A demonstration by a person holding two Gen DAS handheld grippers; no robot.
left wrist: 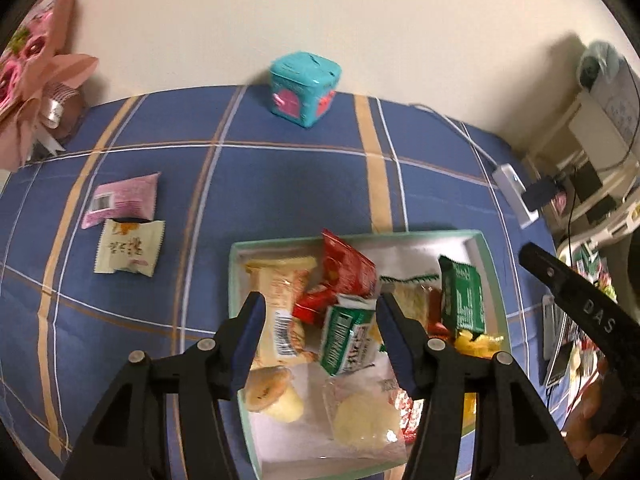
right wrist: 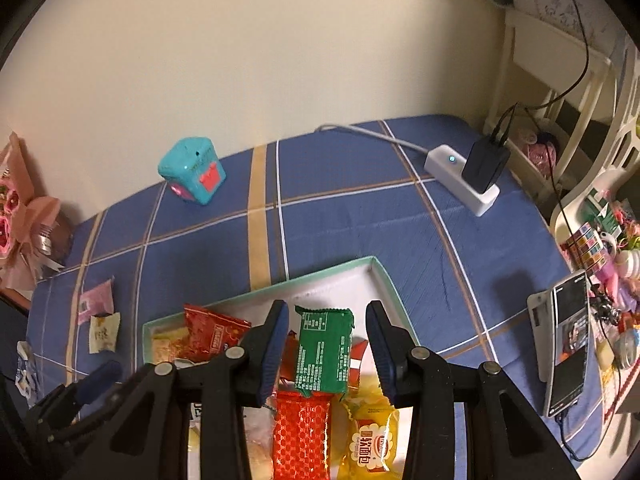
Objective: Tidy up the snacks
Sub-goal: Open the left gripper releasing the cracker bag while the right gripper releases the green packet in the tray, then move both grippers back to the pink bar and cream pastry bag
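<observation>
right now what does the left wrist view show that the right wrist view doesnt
Only the left wrist view shows the round biscuit and the clear-wrapped pale cake at the near end of the box, and the left gripper with jaws apart over the snacks.

Only the right wrist view shows the phone standing near the table's right edge, the yellow bread pack, the red mesh pack, and the right gripper with nothing between its pads.

Both show the teal cube, pink packet, cream packet, power strip and green packet.
</observation>
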